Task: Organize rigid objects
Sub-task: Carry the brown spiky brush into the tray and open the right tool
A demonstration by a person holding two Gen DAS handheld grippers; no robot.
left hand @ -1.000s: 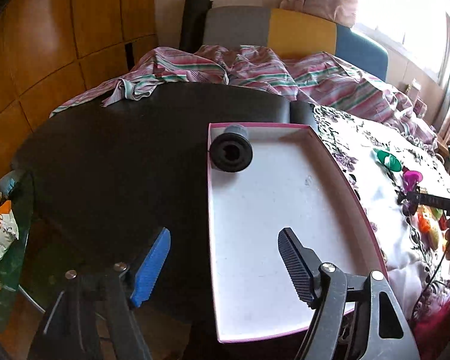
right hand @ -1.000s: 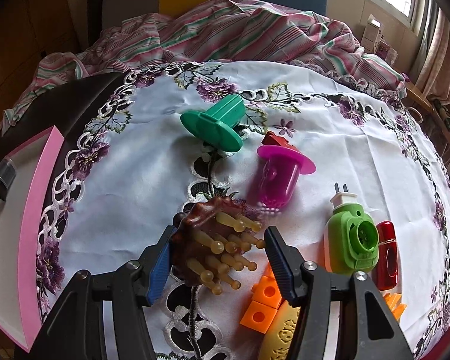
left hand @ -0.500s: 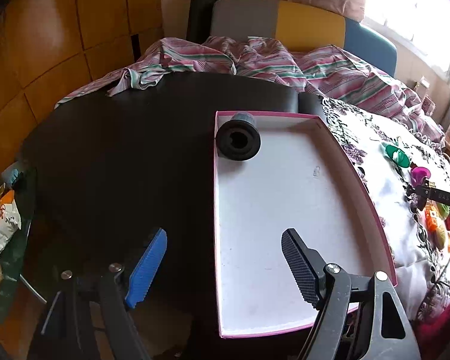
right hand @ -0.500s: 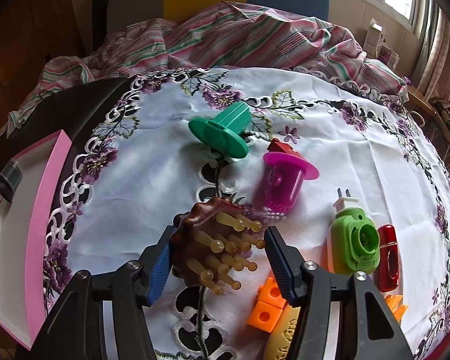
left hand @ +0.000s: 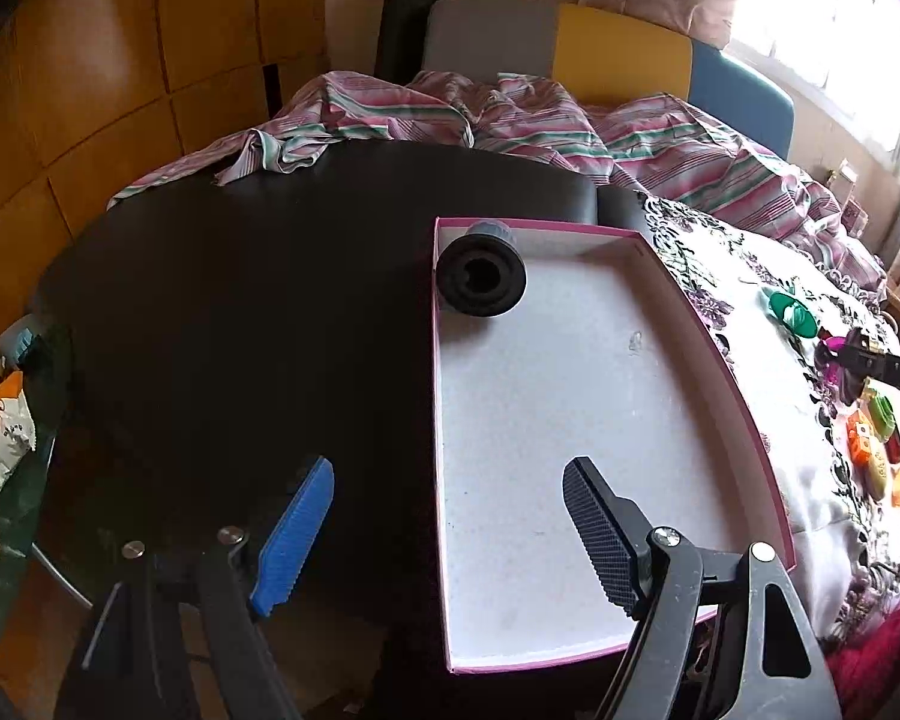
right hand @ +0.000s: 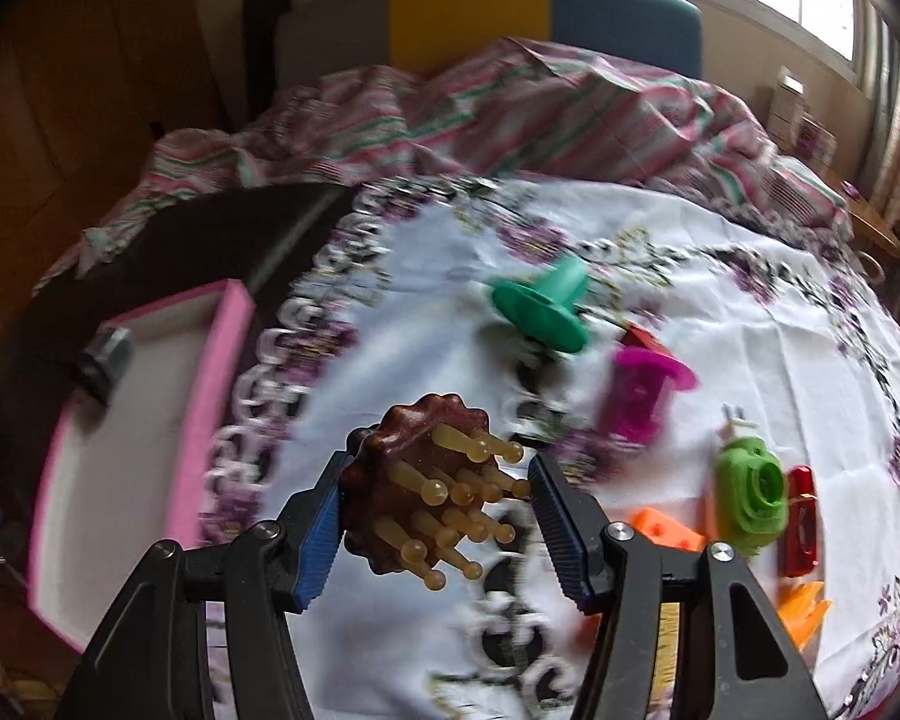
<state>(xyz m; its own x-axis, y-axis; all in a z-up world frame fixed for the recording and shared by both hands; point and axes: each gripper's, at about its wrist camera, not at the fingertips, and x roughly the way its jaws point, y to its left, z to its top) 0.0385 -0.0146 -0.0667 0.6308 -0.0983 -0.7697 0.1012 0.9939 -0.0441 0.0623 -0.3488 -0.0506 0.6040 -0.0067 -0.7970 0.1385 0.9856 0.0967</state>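
Your right gripper (right hand: 438,516) is clenched on the brown studded massager (right hand: 432,480): its domed back sits against the blue left pad, the pale pegs point right and toward the camera, and it hangs clear above the embroidered cloth (right hand: 750,330). From there the pink-rimmed tray (right hand: 225,372) lies to the left and a little farther off, just beside the cloth's edge. Its long axis runs near to far, so you cross the long pink wall sideways. That, I judge, is what the coming move turns on.

The tray's white floor is bare except for the black cylinder (left hand: 481,277) lying in the far left corner.

Your left gripper (left hand: 447,531) is released, with nothing between its jaws, and straddles the tray's near left rim (left hand: 437,480). It is the nearer hand to the tray, but empty.

The green stopper (right hand: 540,309), purple piece (right hand: 642,396) and green plug (right hand: 750,498) remain on the cloth to the right.
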